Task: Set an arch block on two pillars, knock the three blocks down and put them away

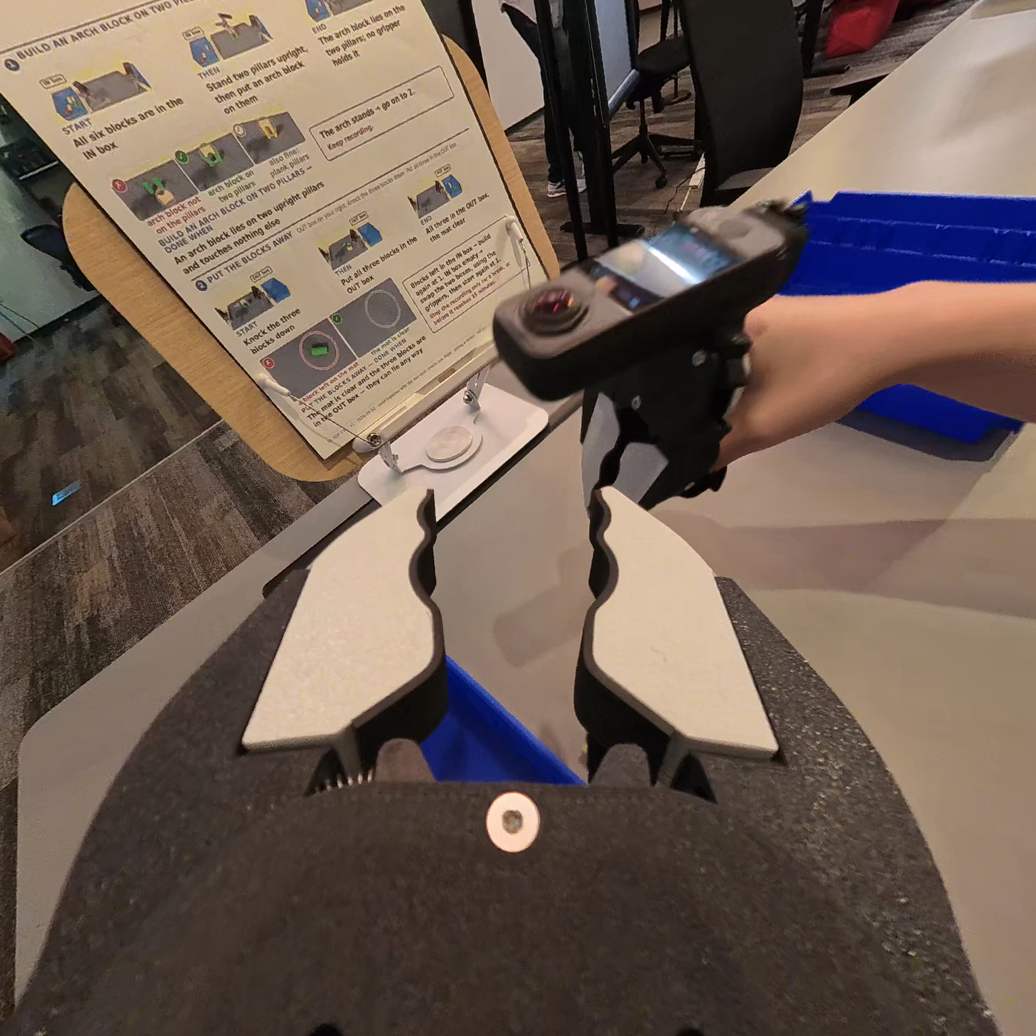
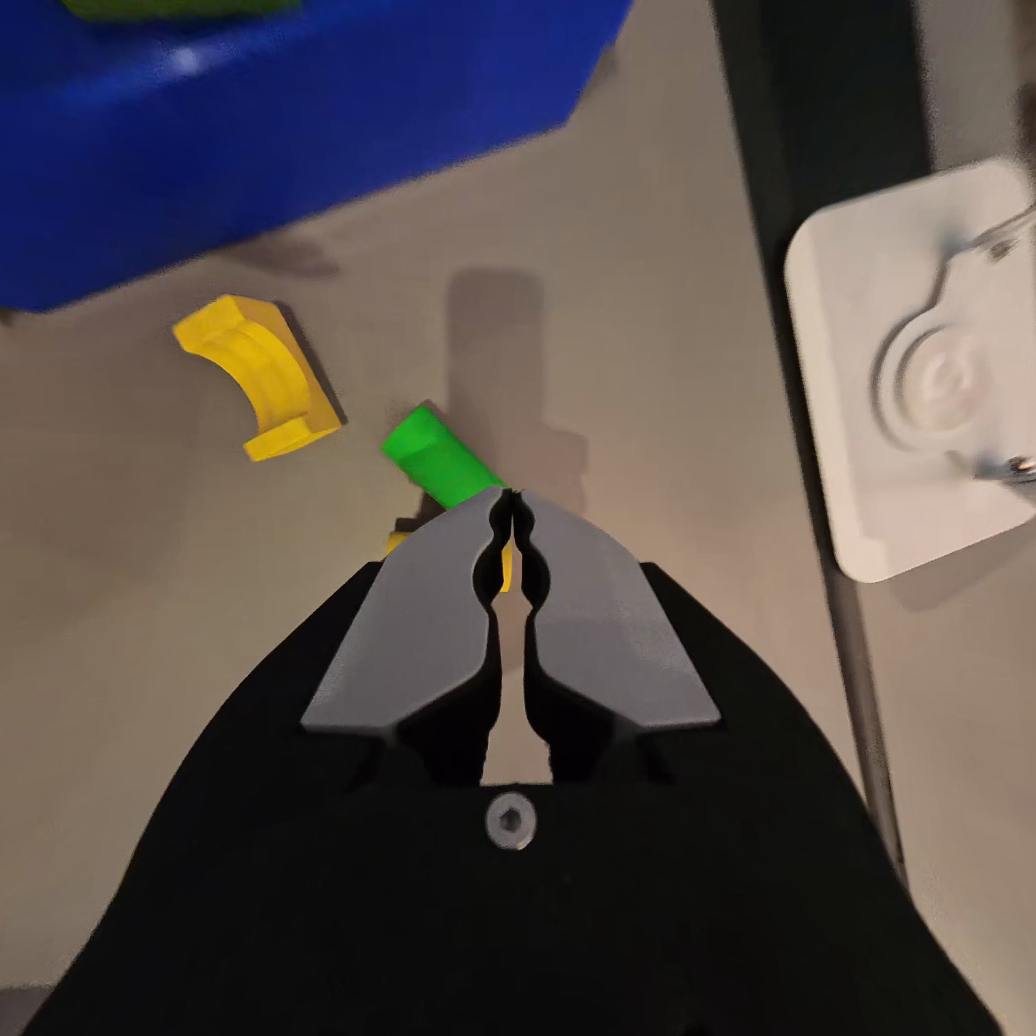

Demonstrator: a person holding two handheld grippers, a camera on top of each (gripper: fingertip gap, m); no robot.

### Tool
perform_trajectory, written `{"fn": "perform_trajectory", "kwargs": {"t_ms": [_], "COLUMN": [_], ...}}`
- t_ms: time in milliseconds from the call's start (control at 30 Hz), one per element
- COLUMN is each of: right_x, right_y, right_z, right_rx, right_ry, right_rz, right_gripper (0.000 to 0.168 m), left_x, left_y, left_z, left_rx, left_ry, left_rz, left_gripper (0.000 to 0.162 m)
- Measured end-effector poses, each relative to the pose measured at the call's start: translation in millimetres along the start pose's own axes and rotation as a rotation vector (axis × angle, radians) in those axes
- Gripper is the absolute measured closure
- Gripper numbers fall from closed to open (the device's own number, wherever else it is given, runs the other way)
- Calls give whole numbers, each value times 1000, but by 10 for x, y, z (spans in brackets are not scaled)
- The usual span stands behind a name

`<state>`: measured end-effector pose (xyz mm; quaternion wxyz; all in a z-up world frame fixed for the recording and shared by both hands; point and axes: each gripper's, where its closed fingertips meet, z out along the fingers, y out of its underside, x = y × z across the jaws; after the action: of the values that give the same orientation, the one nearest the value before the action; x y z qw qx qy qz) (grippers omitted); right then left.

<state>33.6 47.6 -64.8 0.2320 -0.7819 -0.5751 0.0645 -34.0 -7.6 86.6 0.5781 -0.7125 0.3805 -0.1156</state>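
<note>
In the right wrist view a green pillar (image 2: 437, 454) lies on its side on the grey surface. A yellow arch block (image 2: 263, 375) lies to its left. A second yellow block (image 2: 504, 569) shows only in slivers under my fingers. My right gripper (image 2: 511, 494) is shut and holds nothing; its tips are at the near end of the green pillar. In the left wrist view my left gripper (image 1: 513, 504) is open and empty above the table. The right gripper (image 1: 622, 465) shows beyond it, held by a hand and pointing down.
A blue box (image 2: 280, 112) with something green inside stands just beyond the arch. It also shows under my left fingers (image 1: 488, 740). A second blue box (image 1: 925, 252) stands at the far right. An instruction board (image 1: 252, 196) on a white base (image 1: 448, 443) stands at the table's far edge.
</note>
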Motion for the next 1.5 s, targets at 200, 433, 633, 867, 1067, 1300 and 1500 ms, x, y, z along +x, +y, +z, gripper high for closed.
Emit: {"fn": "perform_trajectory", "kwargs": {"t_ms": [200, 433, 633, 867, 1067, 1300, 1500], "right_x": [-283, -253, -366, -95, 633, 972, 1077], "right_y": [-57, 470, 650, 651, 2123, 3411, 3717], "right_z": [-220, 365, 505, -1004, -1893, -1479, -1134], "right_rx": [239, 317, 211, 425, 218, -13, -106], "right_ry": [0, -31, -65, 120, 407, 211, 233], "right_rz": [33, 169, 81, 132, 277, 490, 482], "right_gripper": [129, 88, 99, 99, 99, 98, 95], "left_x": [-34, -91, 97, 529, 1115, 1354, 1498], "left_y": [28, 68, 263, 794, 1211, 1826, 1885], "left_z": [-57, -175, -52, 364, 853, 1057, 1069], "left_rx": [-35, -58, -171, -456, -650, -880, -916], "left_ry": [-28, -17, 62, 157, 279, 266, 334], "left_rz": [16, -15, -19, 23, -114, 28, 49], "left_gripper": [106, 101, 97, 99, 108, 107, 128]}}
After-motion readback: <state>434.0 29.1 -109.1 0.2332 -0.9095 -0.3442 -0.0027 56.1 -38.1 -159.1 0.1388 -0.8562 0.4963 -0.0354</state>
